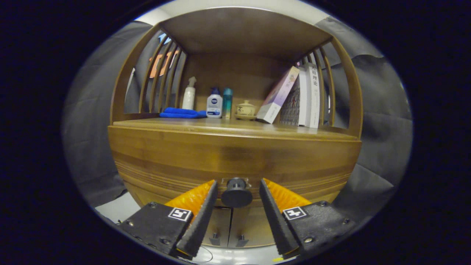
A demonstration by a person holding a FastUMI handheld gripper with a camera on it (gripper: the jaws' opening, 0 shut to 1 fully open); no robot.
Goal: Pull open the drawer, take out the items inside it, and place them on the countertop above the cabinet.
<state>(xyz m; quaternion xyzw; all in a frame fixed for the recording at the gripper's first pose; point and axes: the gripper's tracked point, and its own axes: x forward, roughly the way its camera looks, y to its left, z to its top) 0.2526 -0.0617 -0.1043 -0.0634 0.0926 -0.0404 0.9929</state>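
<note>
Gripper view, gripper point(237, 184) fingers apart flanking drawer knob point(236, 193), contact unclear

A cloth-walled booth dressed as a home: wooden cabinet point(235, 154), books point(307, 97), toiletries point(214, 105).

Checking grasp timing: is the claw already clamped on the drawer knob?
No: the claw is open, its fingers standing either side of the drawer knob with gaps showing.
</note>
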